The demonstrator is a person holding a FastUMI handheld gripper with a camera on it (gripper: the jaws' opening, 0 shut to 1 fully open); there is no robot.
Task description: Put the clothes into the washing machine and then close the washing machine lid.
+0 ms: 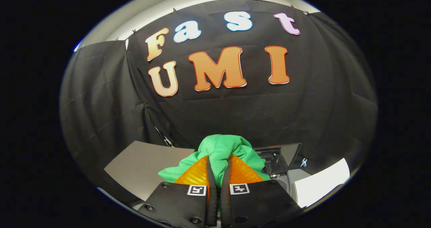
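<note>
My gripper (219,160) is shut on a green garment (224,147), which bunches up above the fingertips and hangs down on both sides of them. The cloth is lifted in the air. Beyond and to the right of the fingers stands the washing machine's raised dark lid (284,157), with part of the machine's top (299,175) below it. The garment and the fingers hide the opening of the machine.
A grey flat surface (141,167) lies to the left beyond the fingers. A white panel (323,181) lies to the right of the machine. The booth's black cloth wall closes the space behind everything.
</note>
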